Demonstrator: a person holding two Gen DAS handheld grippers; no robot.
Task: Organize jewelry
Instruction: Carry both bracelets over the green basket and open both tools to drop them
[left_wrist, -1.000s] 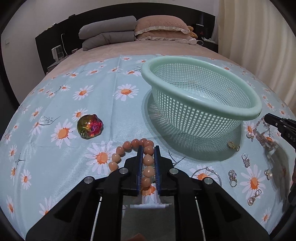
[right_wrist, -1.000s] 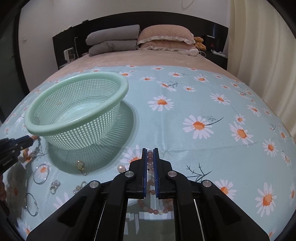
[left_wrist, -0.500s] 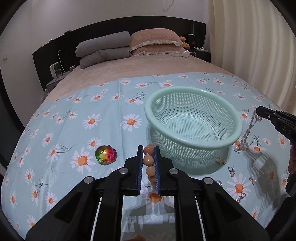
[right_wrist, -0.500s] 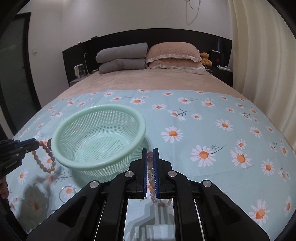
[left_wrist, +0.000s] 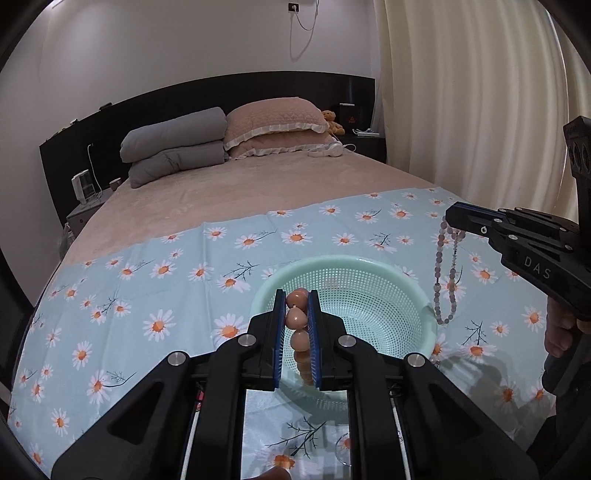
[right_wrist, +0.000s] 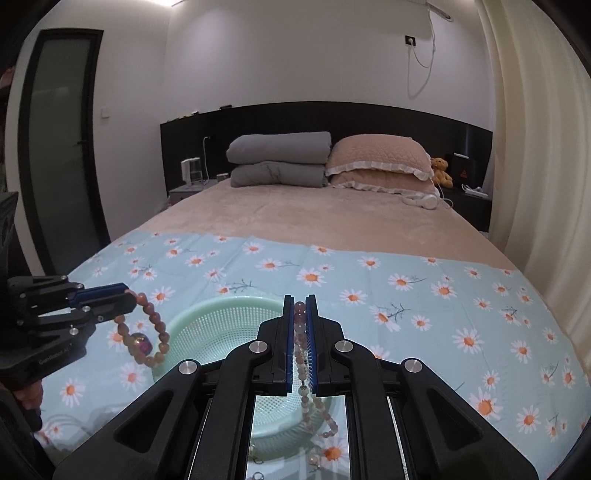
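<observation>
My left gripper (left_wrist: 297, 301) is shut on an orange-brown bead bracelet (left_wrist: 296, 319) and holds it in the air above the near left rim of the mint-green mesh basket (left_wrist: 402, 284). In the right wrist view this bracelet (right_wrist: 153, 338) hangs as a loop from the left gripper (right_wrist: 127, 293), left of the basket (right_wrist: 207, 310). My right gripper (right_wrist: 300, 304) is shut on a pale pink bead bracelet (right_wrist: 301, 332), held above the basket. In the left wrist view that bracelet (left_wrist: 447, 273) dangles from the right gripper (left_wrist: 450, 218) over the basket's right rim.
The basket stands on a light blue daisy-print cloth (left_wrist: 155, 291) spread over the foot of a beige bed (right_wrist: 295, 214). A silver ring (left_wrist: 343, 448) lies on the cloth near me. Pillows (right_wrist: 380, 162) and a dark headboard are at the far end, curtains on the right.
Both grippers have risen off the cloth with their bracelets and moved over the basket; the bracelets now hang free. The small jewellery on the cloth has dropped out of sight below.
</observation>
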